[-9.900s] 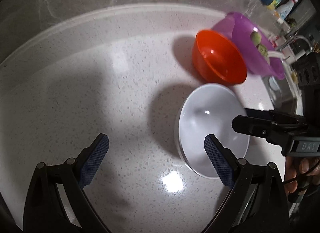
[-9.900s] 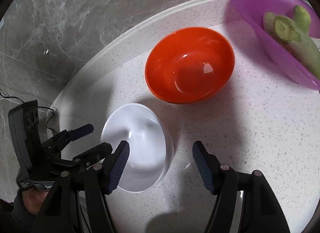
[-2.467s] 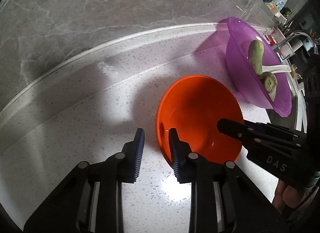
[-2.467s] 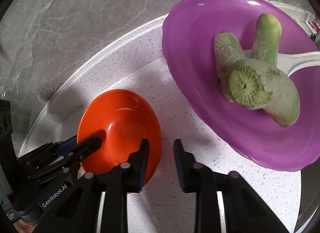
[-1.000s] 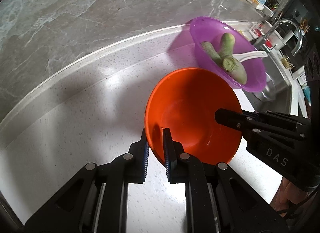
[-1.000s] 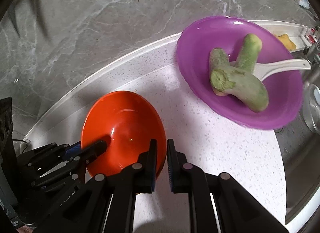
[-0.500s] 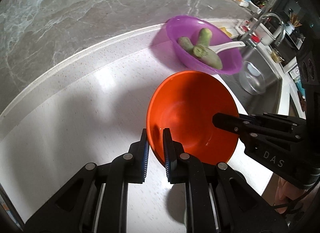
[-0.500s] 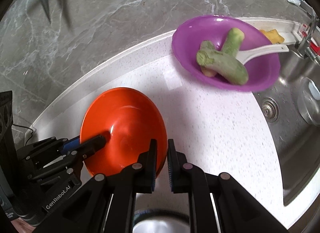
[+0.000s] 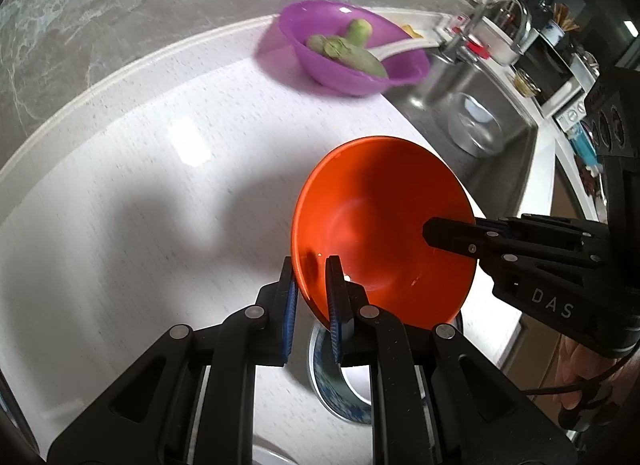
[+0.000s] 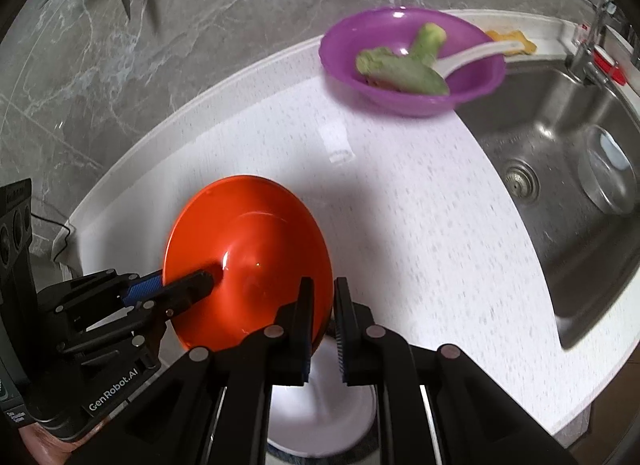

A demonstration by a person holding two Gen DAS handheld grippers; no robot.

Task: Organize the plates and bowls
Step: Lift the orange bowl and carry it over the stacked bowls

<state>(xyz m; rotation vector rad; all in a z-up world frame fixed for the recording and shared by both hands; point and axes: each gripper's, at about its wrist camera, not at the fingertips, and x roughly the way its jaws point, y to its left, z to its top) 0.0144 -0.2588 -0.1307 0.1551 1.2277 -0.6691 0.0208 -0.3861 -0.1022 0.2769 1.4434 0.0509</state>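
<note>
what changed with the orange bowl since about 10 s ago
Both grippers, left and right, closed on opposite rims of the orange bowl and lifted it back, over the white bowl. The purple bowl stayed on the counter.

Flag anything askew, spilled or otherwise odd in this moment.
Nothing spilled or damaged. The orange bowl is tilted in the air, its rim pinched on opposite sides by the left gripper and right gripper, above a white bowl. The purple bowl sits upright near the sink.
</note>
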